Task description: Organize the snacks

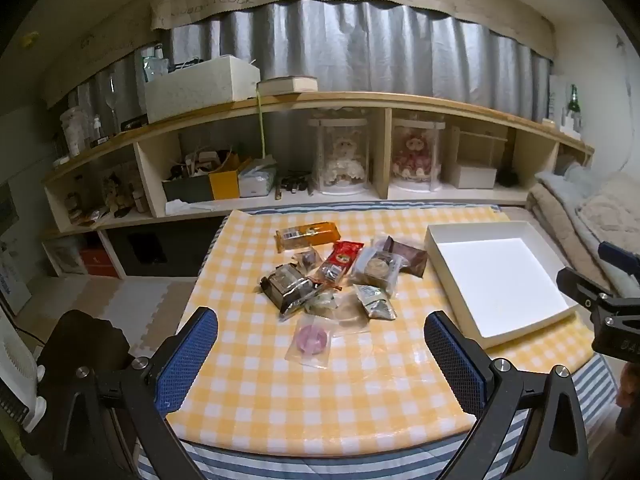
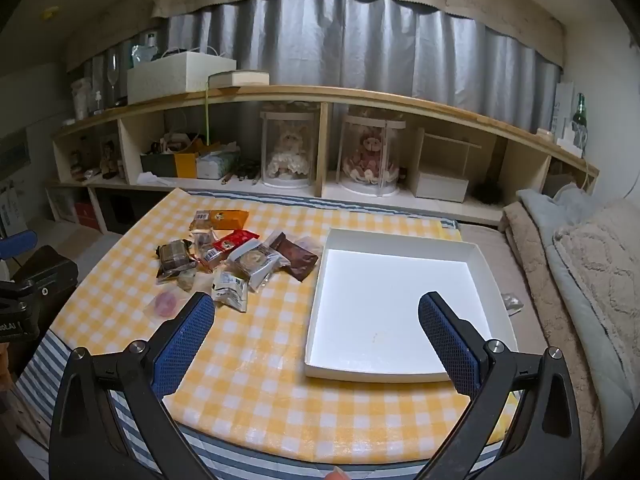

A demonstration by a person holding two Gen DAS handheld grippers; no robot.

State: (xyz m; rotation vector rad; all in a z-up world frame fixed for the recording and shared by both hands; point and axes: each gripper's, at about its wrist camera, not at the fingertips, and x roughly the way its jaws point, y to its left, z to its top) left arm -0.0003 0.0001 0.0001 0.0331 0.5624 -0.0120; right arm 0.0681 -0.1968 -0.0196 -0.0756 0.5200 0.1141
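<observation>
Left hand-held gripper [image 1: 320, 344] and right hand-held gripper [image 2: 316, 320] gape wide, empty — snacks [image 1: 332, 276] piled, seemingly untouched.

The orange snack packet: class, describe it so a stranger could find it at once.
Start at the yellow checked table and find the snack pile left of the white tray. The orange snack packet lies at the pile's far edge, nearest the shelves: long, flat, the only orange one.

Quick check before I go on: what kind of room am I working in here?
Most likely a home bedroom or living room: folded blankets beside the low table, dolls in display cases on an open shelf, grey curtains behind.
</observation>
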